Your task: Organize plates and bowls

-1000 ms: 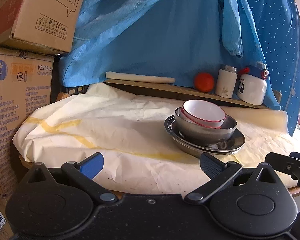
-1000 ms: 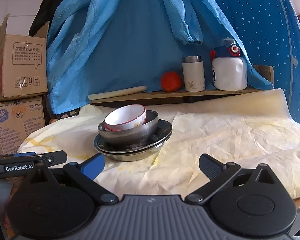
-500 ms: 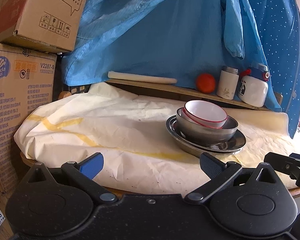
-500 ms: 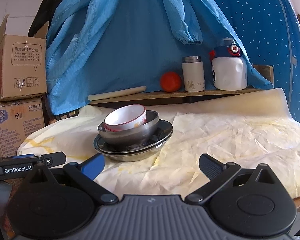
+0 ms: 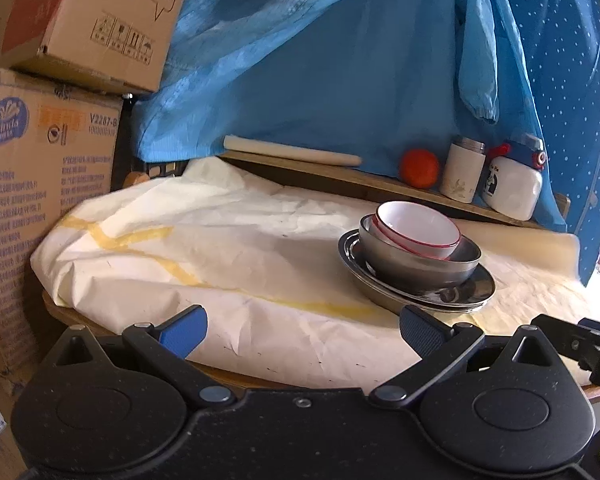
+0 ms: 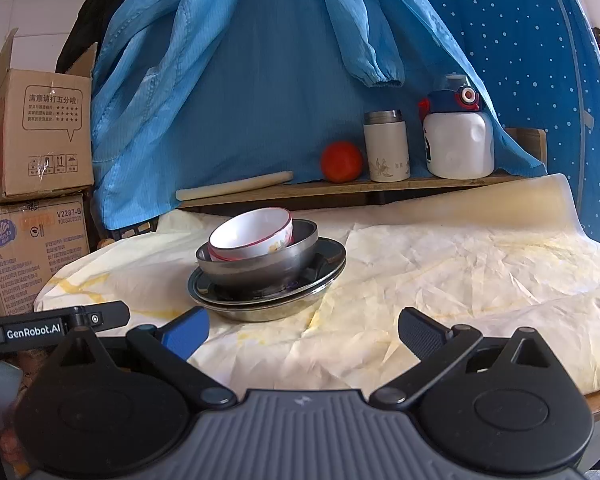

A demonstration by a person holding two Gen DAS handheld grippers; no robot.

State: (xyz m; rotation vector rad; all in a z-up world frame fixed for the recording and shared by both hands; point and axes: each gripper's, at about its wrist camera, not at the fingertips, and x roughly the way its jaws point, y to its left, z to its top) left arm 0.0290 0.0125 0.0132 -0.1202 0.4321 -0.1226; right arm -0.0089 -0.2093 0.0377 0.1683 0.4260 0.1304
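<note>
The white red-rimmed bowl (image 6: pixel 252 232) was seen tilted inside the steel bowl (image 6: pixel 260 262), which was stacked on the steel plates (image 6: pixel 268 292) near the middle of the paper-covered table (image 6: pixel 460 272). The left gripper (image 5: pixel 302 326) and right gripper (image 6: pixel 304 330) were held spread and empty at the near edge, apart from the stack. A slip of the leaning bowl was judged likely if the stack were nudged or gripped off-centre.

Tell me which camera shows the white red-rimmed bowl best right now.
The right wrist view: the white red-rimmed bowl sits near centre, tilted in the steel bowl, showing its inside and patterned outer wall. The left wrist view has it off to the right, showing mostly the inside.
</note>
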